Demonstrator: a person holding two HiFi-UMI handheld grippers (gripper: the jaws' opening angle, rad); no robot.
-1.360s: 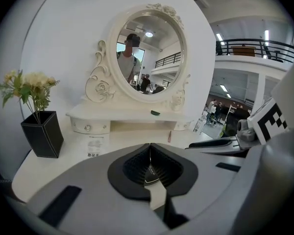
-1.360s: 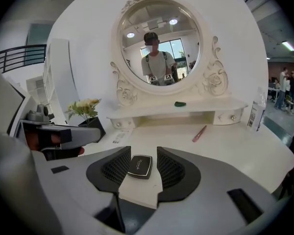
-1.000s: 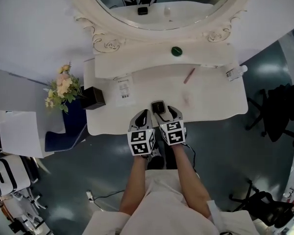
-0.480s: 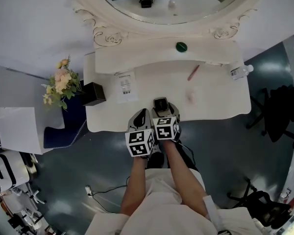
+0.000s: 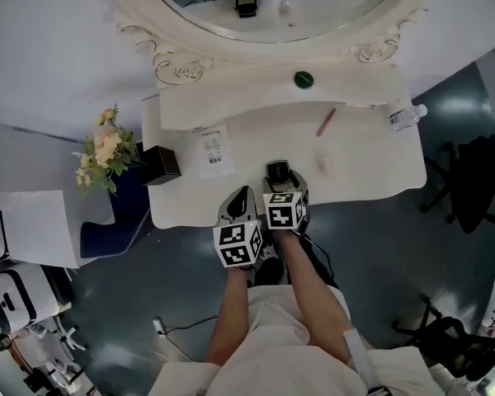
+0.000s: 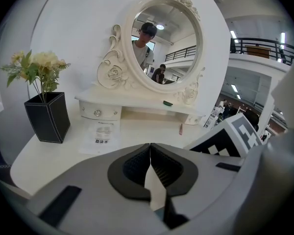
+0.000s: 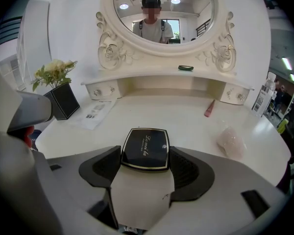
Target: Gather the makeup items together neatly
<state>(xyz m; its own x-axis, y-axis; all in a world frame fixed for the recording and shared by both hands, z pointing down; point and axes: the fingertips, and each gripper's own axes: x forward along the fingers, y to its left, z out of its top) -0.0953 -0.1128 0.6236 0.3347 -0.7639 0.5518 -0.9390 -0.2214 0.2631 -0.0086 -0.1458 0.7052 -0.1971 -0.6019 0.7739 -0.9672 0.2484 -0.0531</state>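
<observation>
Between jaws of spread right claw: glossy black compact, light-rimmed, flat on tabletop; left claw pressed together.

Head view's top edge cuts off the mirror, and print on the leaflet is unreadable.

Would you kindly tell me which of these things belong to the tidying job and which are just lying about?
Job: black compact; pink stick; probably also the pale pink lump and the small green item.
Lying about: paper leaflet; black vase of flowers; bottle.
</observation>
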